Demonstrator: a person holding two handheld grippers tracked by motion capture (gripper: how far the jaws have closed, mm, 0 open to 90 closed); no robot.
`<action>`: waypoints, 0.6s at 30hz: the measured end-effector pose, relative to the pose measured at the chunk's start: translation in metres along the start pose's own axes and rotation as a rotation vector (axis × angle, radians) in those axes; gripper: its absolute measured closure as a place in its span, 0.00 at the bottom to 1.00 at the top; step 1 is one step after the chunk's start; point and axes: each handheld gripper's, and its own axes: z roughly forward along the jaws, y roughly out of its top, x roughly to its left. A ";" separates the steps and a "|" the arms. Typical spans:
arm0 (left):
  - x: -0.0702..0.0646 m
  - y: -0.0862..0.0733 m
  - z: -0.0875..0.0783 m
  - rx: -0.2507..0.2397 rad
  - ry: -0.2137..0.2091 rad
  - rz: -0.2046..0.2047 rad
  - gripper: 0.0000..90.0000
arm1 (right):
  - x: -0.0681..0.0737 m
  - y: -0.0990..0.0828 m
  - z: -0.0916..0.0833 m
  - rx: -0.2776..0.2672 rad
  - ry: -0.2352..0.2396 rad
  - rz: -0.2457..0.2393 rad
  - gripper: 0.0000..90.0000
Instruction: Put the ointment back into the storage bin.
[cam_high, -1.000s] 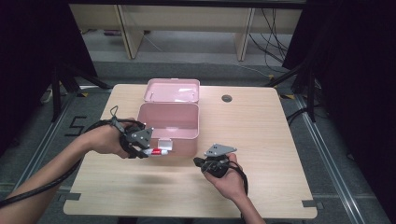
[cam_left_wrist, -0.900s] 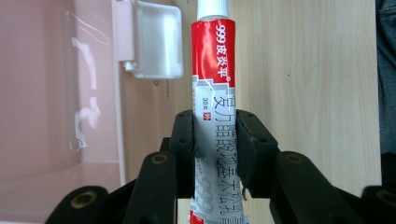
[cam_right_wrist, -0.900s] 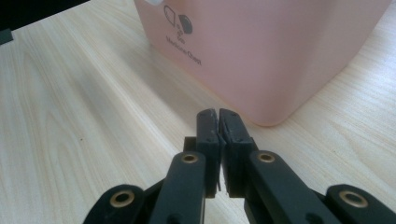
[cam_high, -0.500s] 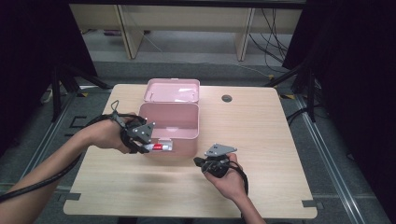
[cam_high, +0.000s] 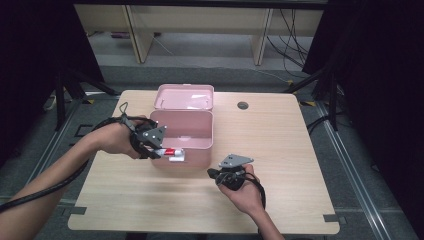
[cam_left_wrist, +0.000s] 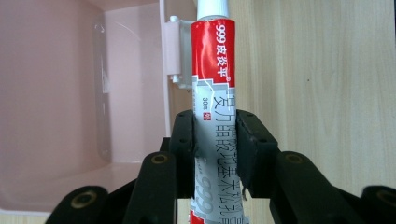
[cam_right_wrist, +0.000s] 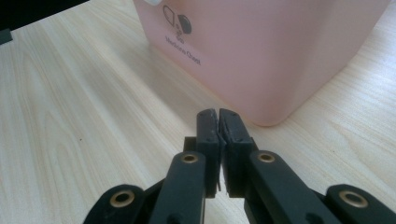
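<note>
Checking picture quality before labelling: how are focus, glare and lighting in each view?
High view: soft, dark surround, table evenly lit. Left gripper view: tube print sharp, glare streaks inside the pink box. Right gripper view: wood grain crisp, near jaws slightly blurred.

High cam looks down from above; gripper cams sit close, all sharing pink box (cam_high: 182, 131).

The left tool (cam_high: 159, 145) is pointing rightward from an outstretched forearm, its jaws clamping around something narrow. The right tool (cam_high: 220, 175) is sitting low in the right hand (cam_high: 245, 192), jaws pressed together, aiming leftward.
</note>
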 end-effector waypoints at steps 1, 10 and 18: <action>0.000 0.000 0.000 -0.008 -0.001 -0.014 0.77 | 0.000 0.000 -0.001 0.004 0.002 0.004 0.98; 0.006 0.004 -0.004 -0.011 0.008 -0.017 0.77 | -0.001 0.000 0.000 -0.002 0.000 -0.017 0.98; 0.014 0.008 -0.007 -0.009 0.015 -0.004 0.77 | -0.002 0.000 -0.001 0.001 -0.004 -0.021 0.98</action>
